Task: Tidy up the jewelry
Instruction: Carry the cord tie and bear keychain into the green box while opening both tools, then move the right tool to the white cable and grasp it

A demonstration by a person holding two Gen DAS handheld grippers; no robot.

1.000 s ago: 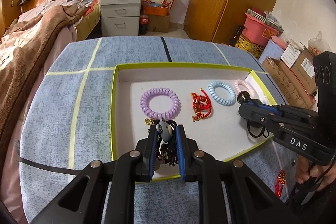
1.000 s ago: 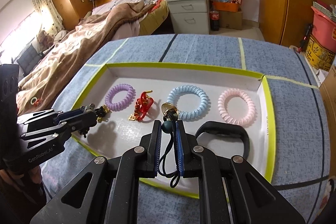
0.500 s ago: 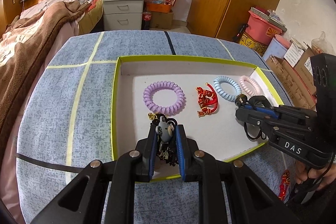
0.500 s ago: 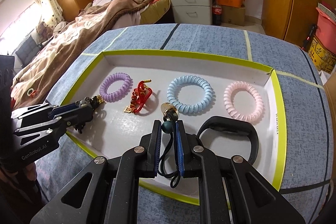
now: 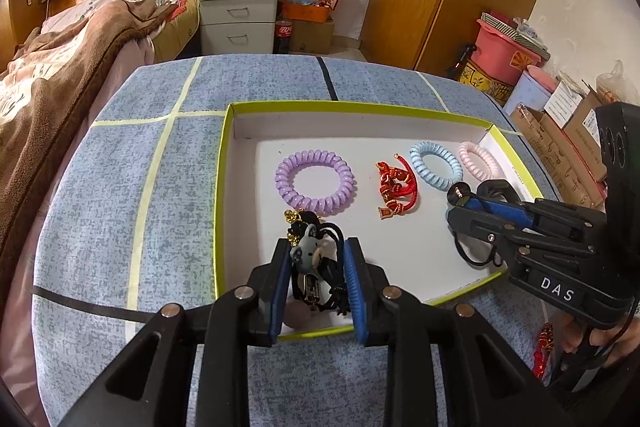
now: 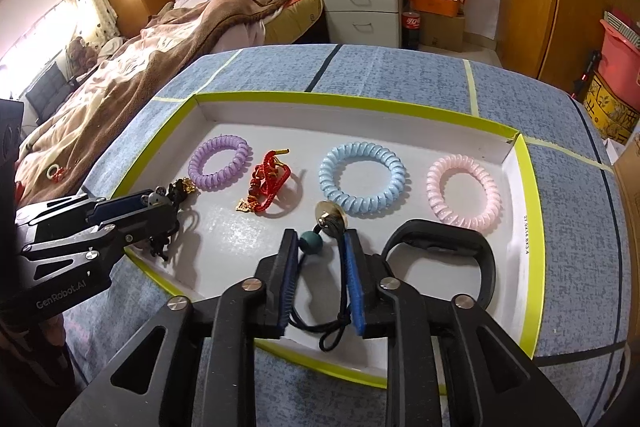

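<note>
Bedroom table, white tray (image 5: pixel 240 119): both grippers' fingers just parted (charm cords lying loose between)

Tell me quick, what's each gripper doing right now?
Left gripper: just opened, black charm bracelet loose between its fingers.
Right gripper: just opened, black cord bracelet released.

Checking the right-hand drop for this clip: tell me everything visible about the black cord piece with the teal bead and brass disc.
The black cord piece is a thin dark loop threaded through a round teal bead and topped by a shiny brass-looking disc. It lies on the white floor of the yellow-rimmed tray, near the front edge, disc pointing toward the blue coil band. It sits between the fingers of the right gripper, whose jaws have just been opening. The bead sits close to the left pad and the cord runs along the right one; contact is unclear.
</note>
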